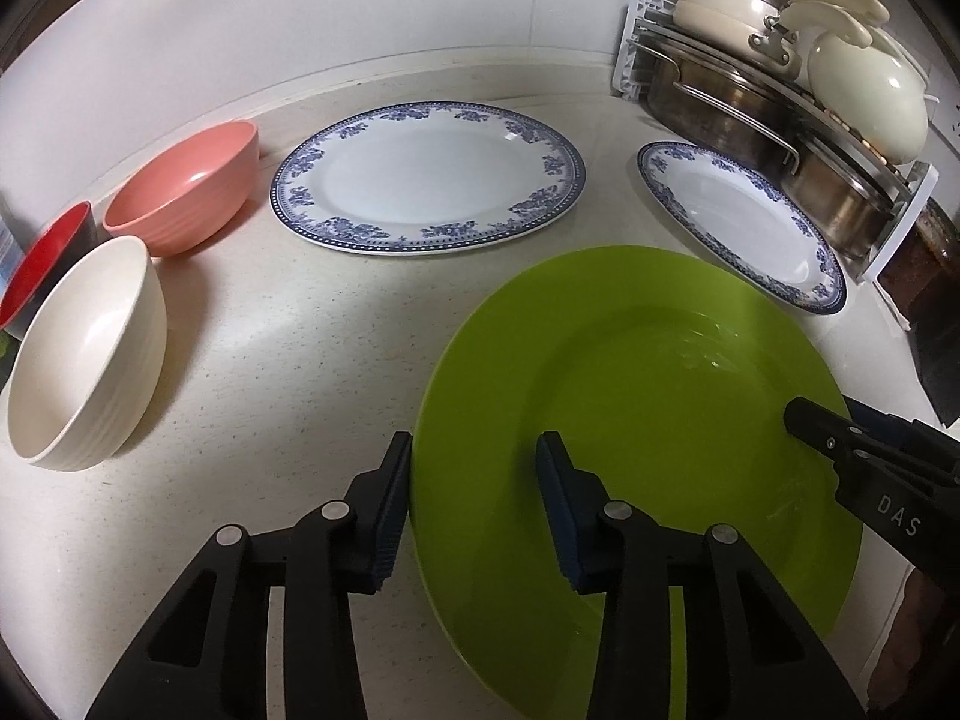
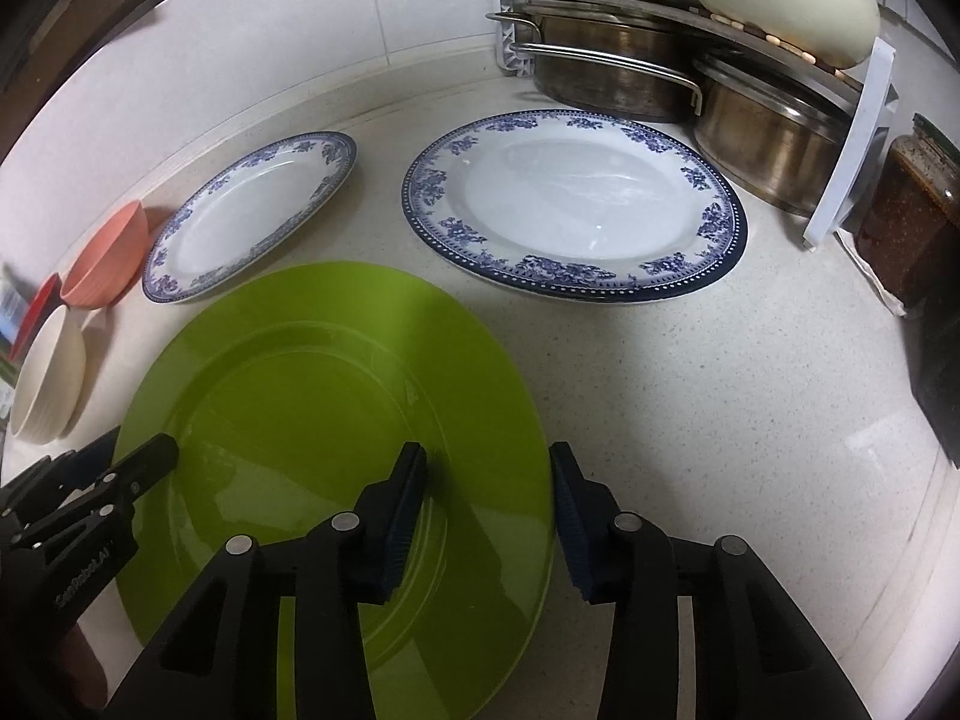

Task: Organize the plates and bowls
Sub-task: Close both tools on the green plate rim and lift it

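A green plate (image 1: pixel 660 396) lies on the counter, also in the right wrist view (image 2: pixel 312 396). My left gripper (image 1: pixel 474 468) is open, its jaws astride the plate's left rim. My right gripper (image 2: pixel 489 480) is open, astride the plate's right rim; it also shows in the left wrist view (image 1: pixel 804 414). Two blue-patterned white plates lie beyond: a large one (image 1: pixel 426 177) (image 2: pixel 240 222) and another by the rack (image 1: pixel 744 222) (image 2: pixel 576 204). A pink bowl (image 1: pixel 186 189), a cream bowl (image 1: pixel 84 354) and a red bowl (image 1: pixel 42 270) stand at the left.
A rack (image 1: pixel 894 222) with steel pots (image 1: pixel 726 102) and cream cookware (image 1: pixel 864 90) stands at the back right. A dark jar (image 2: pixel 906 210) stands right of the rack. The wall runs along the back of the speckled counter (image 1: pixel 288 324).
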